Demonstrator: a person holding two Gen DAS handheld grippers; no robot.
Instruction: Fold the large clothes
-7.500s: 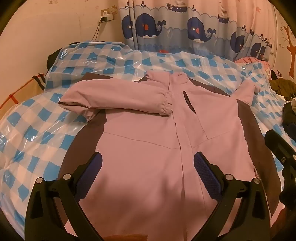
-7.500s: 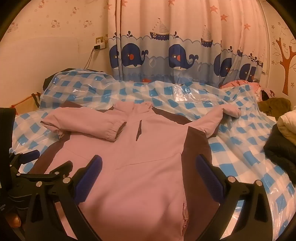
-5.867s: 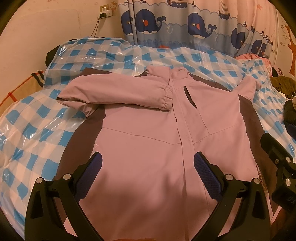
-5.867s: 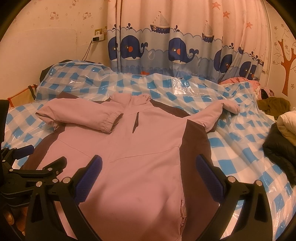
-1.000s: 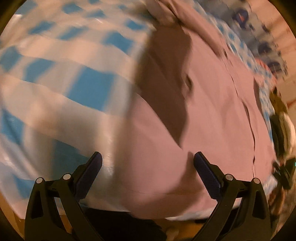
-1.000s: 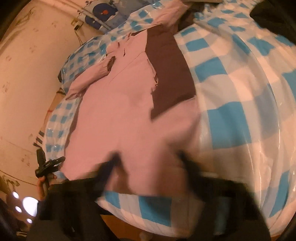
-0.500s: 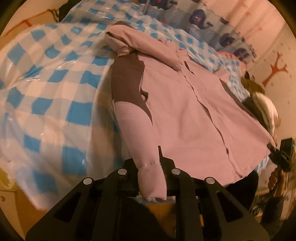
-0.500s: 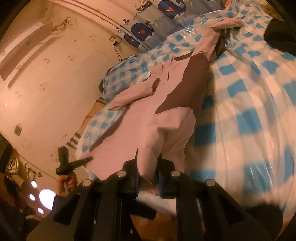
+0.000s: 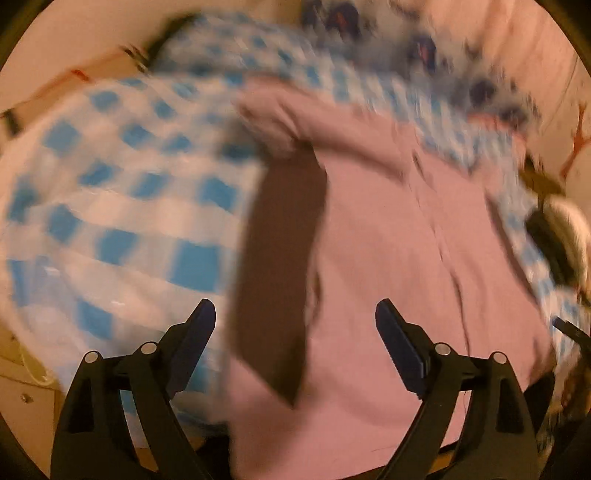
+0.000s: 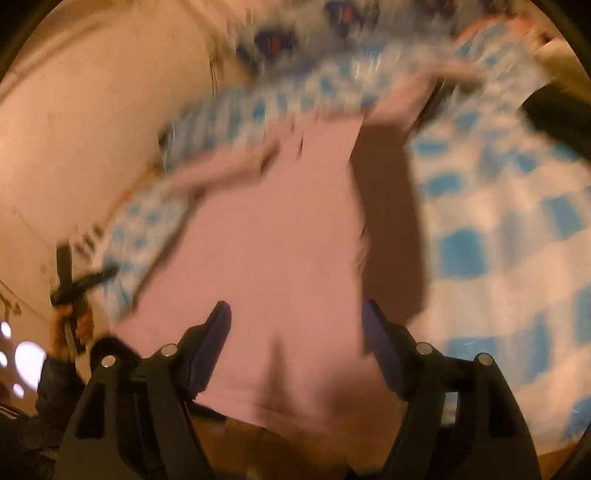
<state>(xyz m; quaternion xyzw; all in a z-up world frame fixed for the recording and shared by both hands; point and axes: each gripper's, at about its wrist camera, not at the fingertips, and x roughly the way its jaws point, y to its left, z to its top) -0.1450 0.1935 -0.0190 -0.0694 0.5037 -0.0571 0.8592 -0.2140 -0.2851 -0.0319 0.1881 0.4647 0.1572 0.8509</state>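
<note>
A pink jacket [image 9: 399, 236] with dark brown side panels [image 9: 280, 236] lies spread on the bed; both views are motion-blurred. One sleeve [image 9: 295, 122] is folded across the chest. My left gripper [image 9: 295, 328] is open and empty over the hem's left corner. In the right wrist view the jacket [image 10: 273, 251] fills the middle, with its other sleeve [image 10: 424, 81] stretched out far right. My right gripper [image 10: 295, 328] is open and empty over the hem's right side, beside a brown panel [image 10: 388, 229].
The bed wears a blue-and-white checked cover under clear plastic [image 9: 122, 206]. A whale-print curtain [image 9: 369, 22] hangs behind. Dark and white clothes [image 9: 554, 236] pile at the bed's right edge. The left gripper shows in the right wrist view [image 10: 74, 280].
Half a second ago each gripper was shut on a corner of the hem. Both have opened and let the fabric go, and the hem has dropped back onto the bed's front edge.
</note>
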